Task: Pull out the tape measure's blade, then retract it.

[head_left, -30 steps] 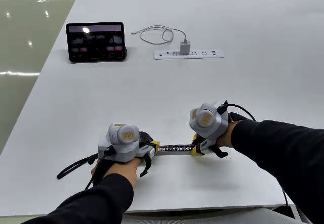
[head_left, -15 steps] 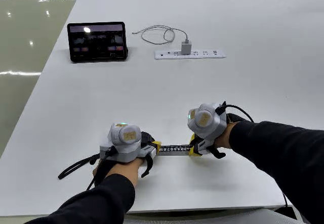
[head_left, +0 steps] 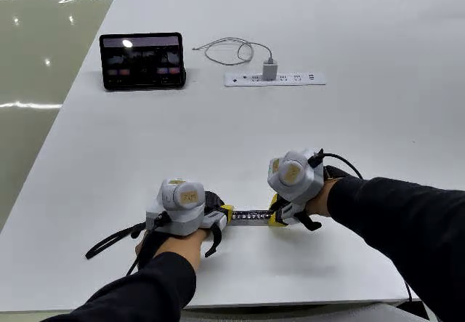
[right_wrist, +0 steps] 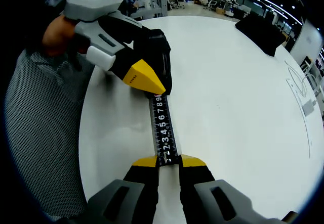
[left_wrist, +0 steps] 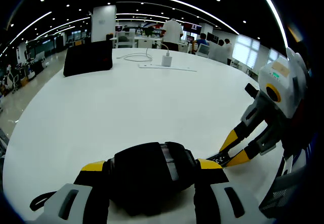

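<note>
While looking along the left claw point(left_wrist: 152, 166), finds it clamped on the tape measure's black case point(left_wrist: 147, 186), one yellow tip at each side. Rests that case low on the white bench point(left_wrist: 126, 107), near the front edge. Shows a short run of blade point(right_wrist: 161, 125) out of the case's mouth, straight, printed face up, digits legible. Pinches the blade's free end in the right claw point(right_wrist: 168, 161), jaws almost together, a yellow tip at each side of the strip. Cannot tell whether the blade touches the bench or hangs just above it. Points the two claws at each other, near but apart, with the blade between them; puts one yellow tip of the left claw just beside the case's mouth. Has a hand point(right_wrist: 55, 32) wrapped behind the left claw, dark sleeves point(head_left: 407, 220) reaching in from the bottom and right of the head view. Leaves a black strap point(head_left: 109, 240) lying on the bench to the left of that hand. Farther back on the bench, well apart from the claws: a dark tablet point(head_left: 143, 60) propped up at the left, screen lit; to its right a white power strip point(head_left: 298, 79) lying flat, a white charger point(head_left: 269, 69) plugged into it, a pale cable point(head_left: 229, 49) looped behind.
</note>
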Available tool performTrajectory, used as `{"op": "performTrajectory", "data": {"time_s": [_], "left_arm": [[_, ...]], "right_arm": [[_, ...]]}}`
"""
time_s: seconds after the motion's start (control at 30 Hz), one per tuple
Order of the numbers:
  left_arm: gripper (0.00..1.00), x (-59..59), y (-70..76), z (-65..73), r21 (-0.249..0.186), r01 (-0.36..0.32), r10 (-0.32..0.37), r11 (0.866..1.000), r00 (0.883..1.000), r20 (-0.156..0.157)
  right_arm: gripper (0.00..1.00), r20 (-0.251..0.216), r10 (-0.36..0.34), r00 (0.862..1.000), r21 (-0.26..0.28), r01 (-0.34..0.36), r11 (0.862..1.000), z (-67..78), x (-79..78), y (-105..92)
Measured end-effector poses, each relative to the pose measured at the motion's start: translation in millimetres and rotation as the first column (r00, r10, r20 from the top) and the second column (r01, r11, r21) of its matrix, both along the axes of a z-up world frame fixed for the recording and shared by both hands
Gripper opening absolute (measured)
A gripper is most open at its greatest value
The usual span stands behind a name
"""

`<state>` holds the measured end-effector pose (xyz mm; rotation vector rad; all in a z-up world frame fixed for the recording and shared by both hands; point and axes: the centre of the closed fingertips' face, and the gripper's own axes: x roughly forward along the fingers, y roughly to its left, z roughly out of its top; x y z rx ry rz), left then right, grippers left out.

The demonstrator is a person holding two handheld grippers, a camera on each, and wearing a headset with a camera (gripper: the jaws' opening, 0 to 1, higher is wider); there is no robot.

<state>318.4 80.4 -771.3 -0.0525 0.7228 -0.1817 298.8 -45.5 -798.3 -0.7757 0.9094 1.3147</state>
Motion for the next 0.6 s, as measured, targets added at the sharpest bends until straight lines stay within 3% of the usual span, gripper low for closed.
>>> {"op": "performTrajectory", "data": {"time_s": [0.6], "left_arm": [[0.64,-0.4,-0.4,0.2,-0.001,0.000,0.000,1.000,1.000,-0.001]], "right_arm": [[0.10,0.008,-0.005,1.000,0.041,0.005,0.999,0.6,-1.7,14.0]]}}
